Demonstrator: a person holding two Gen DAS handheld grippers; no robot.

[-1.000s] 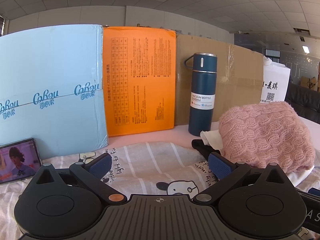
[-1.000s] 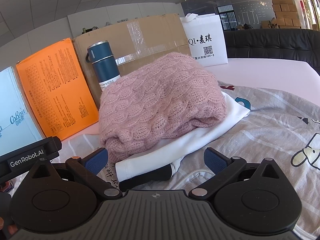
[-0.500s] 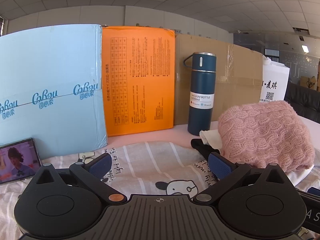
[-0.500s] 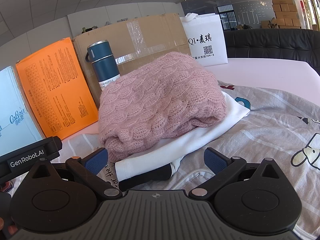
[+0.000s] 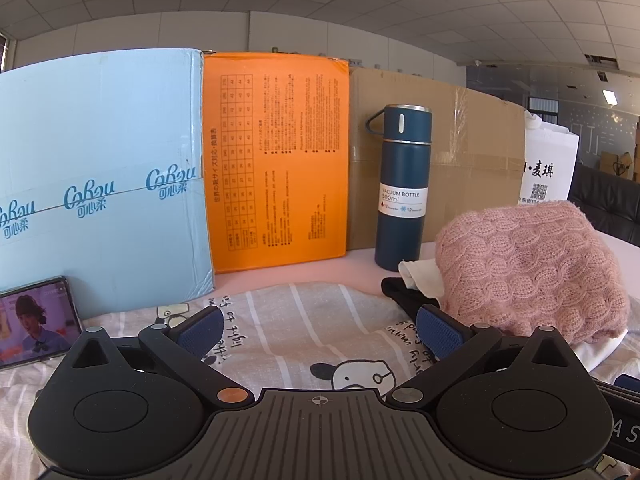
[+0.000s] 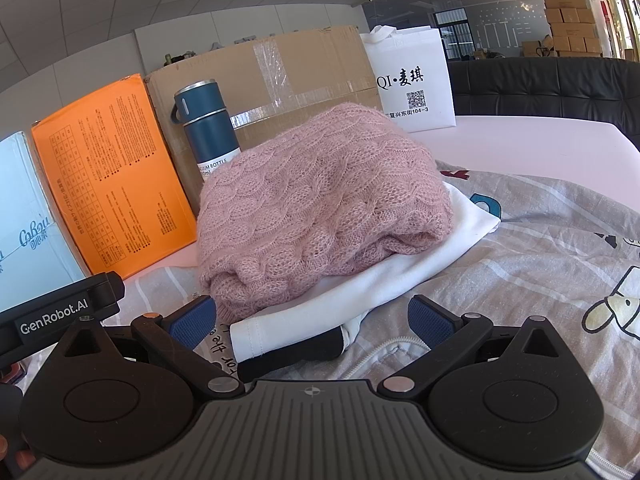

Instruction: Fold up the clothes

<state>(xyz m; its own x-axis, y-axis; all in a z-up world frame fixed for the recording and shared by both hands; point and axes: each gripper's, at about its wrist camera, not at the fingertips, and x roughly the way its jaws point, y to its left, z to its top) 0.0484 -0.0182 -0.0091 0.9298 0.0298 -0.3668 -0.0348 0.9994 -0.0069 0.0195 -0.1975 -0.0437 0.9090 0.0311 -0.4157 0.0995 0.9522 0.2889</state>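
Ahead of the right gripper (image 6: 310,322), its 2 fingers spread and empty, a folded pink sweater (image 6: 320,204) lay on a folded white garment (image 6: 400,280); the left gripper (image 5: 320,330), equally spread, hovered over a cartoon-print garment (image 5: 304,320), the sweater to its right

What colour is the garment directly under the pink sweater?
White, lying beneath the pink sweater; clearest in the right wrist view.

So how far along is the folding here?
Done: a pink sweater sits folded on a white garment and a black one. In hand: nothing; the left gripper and right gripper are both open. Left: the cartoon-print garment lies spread flat underneath.
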